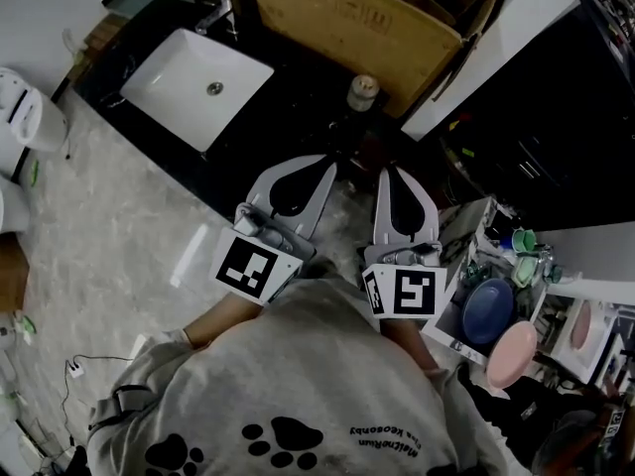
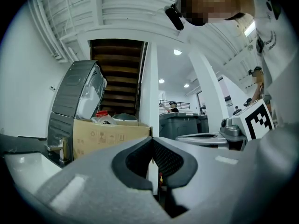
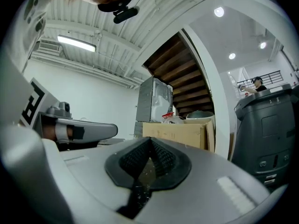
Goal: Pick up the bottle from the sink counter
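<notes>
In the head view, the bottle, small with a pale cap, stands upright on the black sink counter, to the right of the white basin. Both grippers are held close to my body, on the near side of the counter and apart from the bottle. The left gripper is shut with nothing in it, its tips pointing toward the counter. The right gripper is beside it, also shut and empty. In the left gripper view the left gripper has its jaws together; in the right gripper view so does the right gripper. Neither gripper view shows the bottle.
A faucet stands behind the basin. A large cardboard box sits just behind the bottle. A rack at the right holds a blue bowl and a pink plate. White fixtures stand at the far left on the marbled floor.
</notes>
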A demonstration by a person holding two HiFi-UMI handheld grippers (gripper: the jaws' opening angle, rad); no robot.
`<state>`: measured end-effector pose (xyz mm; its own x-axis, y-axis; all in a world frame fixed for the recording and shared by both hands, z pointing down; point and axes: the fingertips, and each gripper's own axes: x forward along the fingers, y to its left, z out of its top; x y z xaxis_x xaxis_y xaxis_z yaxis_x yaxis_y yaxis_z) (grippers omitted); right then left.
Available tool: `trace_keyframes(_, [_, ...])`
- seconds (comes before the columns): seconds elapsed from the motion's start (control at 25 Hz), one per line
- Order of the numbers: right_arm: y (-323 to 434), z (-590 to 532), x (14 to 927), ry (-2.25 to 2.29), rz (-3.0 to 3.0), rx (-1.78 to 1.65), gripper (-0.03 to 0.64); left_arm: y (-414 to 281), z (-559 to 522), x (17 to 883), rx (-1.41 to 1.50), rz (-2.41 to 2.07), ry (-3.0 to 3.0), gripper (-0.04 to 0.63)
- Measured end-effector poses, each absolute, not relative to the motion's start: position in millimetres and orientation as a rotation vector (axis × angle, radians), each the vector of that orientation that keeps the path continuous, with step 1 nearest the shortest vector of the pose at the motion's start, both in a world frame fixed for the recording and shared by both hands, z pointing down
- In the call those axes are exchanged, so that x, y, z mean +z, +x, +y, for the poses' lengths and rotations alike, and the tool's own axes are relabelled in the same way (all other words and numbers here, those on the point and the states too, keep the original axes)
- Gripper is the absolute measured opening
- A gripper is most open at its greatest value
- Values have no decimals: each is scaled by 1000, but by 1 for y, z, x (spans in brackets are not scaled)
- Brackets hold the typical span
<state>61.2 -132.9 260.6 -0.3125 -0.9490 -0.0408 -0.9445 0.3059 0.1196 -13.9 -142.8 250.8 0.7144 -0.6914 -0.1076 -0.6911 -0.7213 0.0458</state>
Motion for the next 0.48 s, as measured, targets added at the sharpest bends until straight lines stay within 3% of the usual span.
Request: trace_keyframes(0.48, [30, -141, 272, 1793, -2474, -218, 0, -30, -147, 268, -169, -1061, 2935, 2])
